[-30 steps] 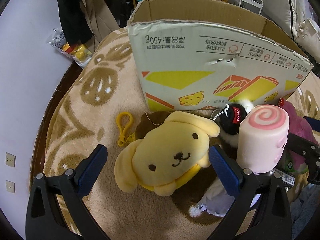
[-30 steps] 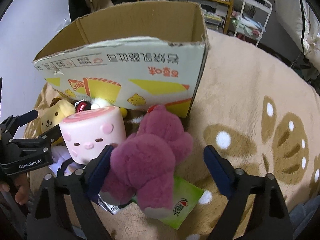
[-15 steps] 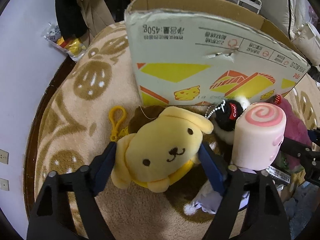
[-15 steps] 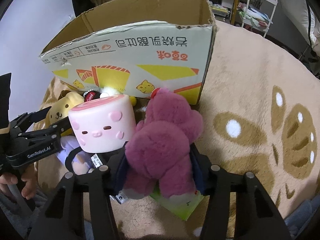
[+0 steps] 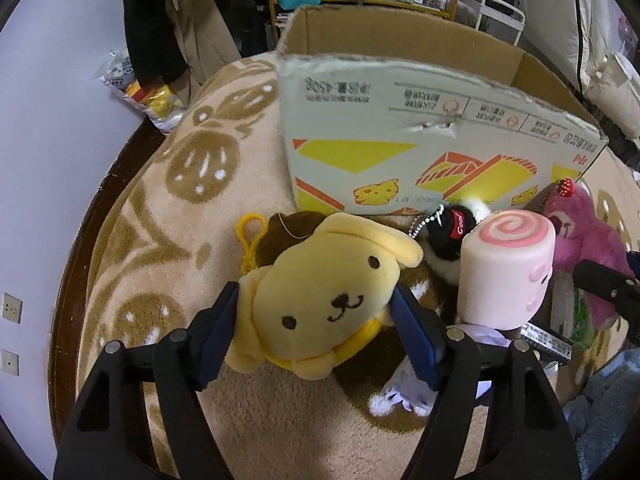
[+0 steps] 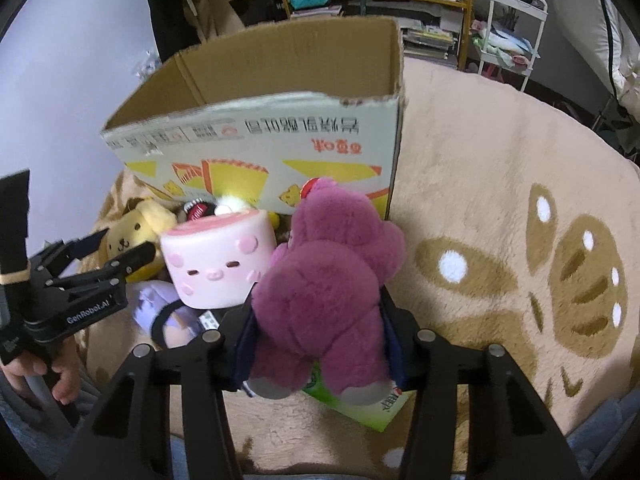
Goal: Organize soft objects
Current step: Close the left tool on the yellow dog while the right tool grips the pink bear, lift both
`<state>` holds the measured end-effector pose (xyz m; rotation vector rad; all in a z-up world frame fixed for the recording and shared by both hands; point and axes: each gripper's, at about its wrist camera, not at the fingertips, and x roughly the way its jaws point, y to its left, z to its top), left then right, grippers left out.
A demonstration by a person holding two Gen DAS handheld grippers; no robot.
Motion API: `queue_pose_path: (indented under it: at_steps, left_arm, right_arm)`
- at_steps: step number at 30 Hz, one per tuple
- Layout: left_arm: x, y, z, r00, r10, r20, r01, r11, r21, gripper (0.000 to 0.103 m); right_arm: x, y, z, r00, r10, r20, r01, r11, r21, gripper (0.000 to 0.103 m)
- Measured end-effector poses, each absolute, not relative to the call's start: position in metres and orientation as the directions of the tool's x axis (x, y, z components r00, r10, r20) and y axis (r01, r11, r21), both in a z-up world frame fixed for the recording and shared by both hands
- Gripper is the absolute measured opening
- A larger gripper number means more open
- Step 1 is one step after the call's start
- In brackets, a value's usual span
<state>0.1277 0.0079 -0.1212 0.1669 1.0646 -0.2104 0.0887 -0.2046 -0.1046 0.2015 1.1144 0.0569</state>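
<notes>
my left claw (image 5: 314,320) has just clamped the yellow dog plush (image 5: 320,292); my right claw (image 6: 316,344) has just squeezed the fuzzy magenta bear (image 6: 324,280), both before the cardboard box (image 6: 280,148).

Yellow dog plush (image 5: 320,296) and magenta bear plush (image 6: 324,288) — both clamped.

"GenRobot.AI" on left gripper (image 6: 120,254); probably "Cool" on black plush (image 5: 454,232)

Pale wall (image 5: 60,128), cluttered shelves (image 6: 400,8)
</notes>
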Motion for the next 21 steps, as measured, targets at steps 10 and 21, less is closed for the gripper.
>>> queue_pose_path:
  at_steps: [10, 21]
  left_arm:
    - [0.097, 0.024, -0.073, 0.598, -0.107, -0.794, 0.198, 0.980, 0.017, 0.074]
    - [0.058, 0.025, -0.003, 0.793, -0.109, -0.600, 0.185, 0.981, 0.067, 0.074]
  right_arm:
    - [0.061, -0.205, -0.065, 0.554, 0.155, -0.818, 0.045, 0.975, 0.216, 0.055]
    - [0.027, -0.210, -0.014, 0.732, 0.171, -0.659, 0.012, 0.965, 0.263, 0.055]
